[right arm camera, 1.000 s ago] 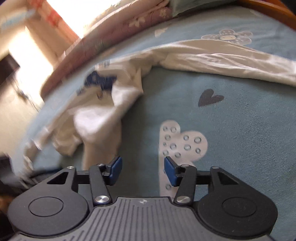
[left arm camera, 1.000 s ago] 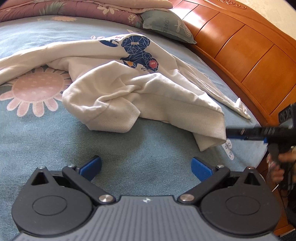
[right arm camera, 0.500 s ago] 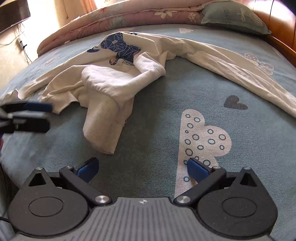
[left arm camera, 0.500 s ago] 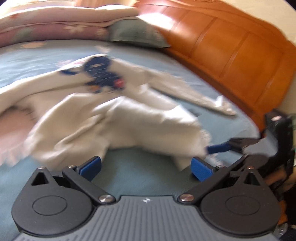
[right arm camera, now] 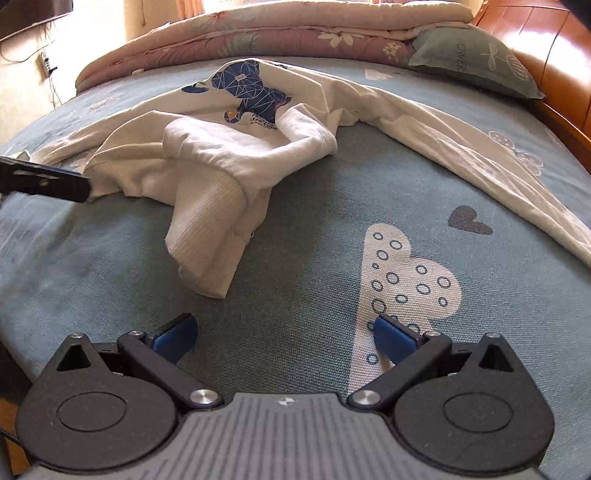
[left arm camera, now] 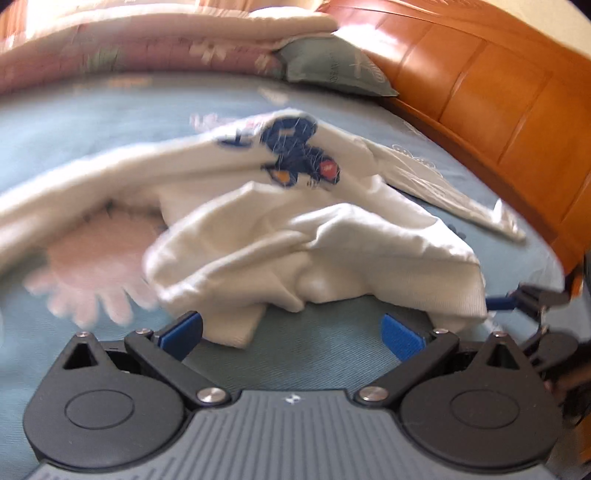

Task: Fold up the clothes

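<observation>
A white sweatshirt with a blue print lies crumpled on the bed; one sleeve stretches out to the right. My left gripper is open just in front of the heap, and a folded edge of the cloth reaches in near its left finger without being pinched. My right gripper stands wide open over bare sheet, a little short of the ribbed hem. Each gripper shows at the edge of the other view: the right gripper by the hem's corner, the left gripper beside the heap.
The blue patterned bedsheet covers the bed. A folded pink quilt and a green pillow lie at the far end. A wooden headboard runs along the right side. Floor and a wall cable show far left.
My right gripper's jaws went from narrow to wide open as it swung toward the sweatshirt. The left gripper drew closer to the heap, staying open, so the cloth's edge now sits by its fingers.
</observation>
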### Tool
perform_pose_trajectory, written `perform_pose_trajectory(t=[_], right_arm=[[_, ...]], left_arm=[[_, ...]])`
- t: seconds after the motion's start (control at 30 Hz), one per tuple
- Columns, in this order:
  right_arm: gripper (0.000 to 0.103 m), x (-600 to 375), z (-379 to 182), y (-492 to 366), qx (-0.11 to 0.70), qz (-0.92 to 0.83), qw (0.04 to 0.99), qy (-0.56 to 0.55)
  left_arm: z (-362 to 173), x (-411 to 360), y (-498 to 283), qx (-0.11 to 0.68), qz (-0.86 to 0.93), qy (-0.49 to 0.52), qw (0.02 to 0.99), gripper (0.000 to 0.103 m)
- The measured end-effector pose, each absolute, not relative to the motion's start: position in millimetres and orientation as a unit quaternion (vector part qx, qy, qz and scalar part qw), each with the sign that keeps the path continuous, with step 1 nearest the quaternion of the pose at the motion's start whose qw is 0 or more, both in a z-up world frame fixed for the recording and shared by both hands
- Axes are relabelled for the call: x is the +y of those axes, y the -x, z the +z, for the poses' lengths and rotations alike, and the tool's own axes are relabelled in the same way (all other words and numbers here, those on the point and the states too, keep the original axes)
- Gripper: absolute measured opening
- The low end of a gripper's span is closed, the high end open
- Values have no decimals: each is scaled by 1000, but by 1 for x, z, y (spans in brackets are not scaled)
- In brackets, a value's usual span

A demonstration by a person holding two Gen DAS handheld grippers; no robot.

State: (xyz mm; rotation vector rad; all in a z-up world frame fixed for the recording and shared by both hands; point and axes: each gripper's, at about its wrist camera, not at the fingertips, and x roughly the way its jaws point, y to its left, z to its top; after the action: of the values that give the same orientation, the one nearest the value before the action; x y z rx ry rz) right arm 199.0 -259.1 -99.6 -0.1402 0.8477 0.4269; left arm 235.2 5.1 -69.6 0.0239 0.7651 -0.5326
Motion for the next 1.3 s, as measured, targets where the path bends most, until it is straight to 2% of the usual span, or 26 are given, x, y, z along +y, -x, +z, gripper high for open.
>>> perform_pose_trajectory(t=[0.17, 0.37, 0.57, 0.73, 0.97, 1.1, 1.17, 1.27, 1.3], right_arm=[[103, -260, -100, -198, 402, 201, 891, 65], [103, -259, -100, -198, 404, 200, 890, 67], [103, -261, -99, -196, 403, 201, 890, 72], [103, -256, -86, -191, 405, 196, 890, 77], [103, -218, -44, -171, 301, 258, 908, 139], [103, -199, -43, -174, 317, 347, 877, 101], [103, -195, -49, -177, 329, 323, 880, 109], [103, -209, -50, -165, 283, 270, 912, 123], [103, -215, -54, -166, 296, 256, 912, 122]], left_arm=[[-63, -36, -232, 300, -257, -179, 901, 102], [-105, -84, -249, 274, -242, -370, 854, 103], [-80, -54, -262, 254, -169, -342, 889, 102], [-68, -37, -244, 262, -204, -328, 885, 102], [-81, -69, -223, 260, -277, -338, 861, 102], [-91, -75, -217, 270, -304, -344, 847, 102], [-98, -72, -215, 269, -292, -356, 846, 102], [-99, -59, -216, 283, -290, -327, 854, 102], [-99, -57, -218, 288, -290, -318, 856, 102]])
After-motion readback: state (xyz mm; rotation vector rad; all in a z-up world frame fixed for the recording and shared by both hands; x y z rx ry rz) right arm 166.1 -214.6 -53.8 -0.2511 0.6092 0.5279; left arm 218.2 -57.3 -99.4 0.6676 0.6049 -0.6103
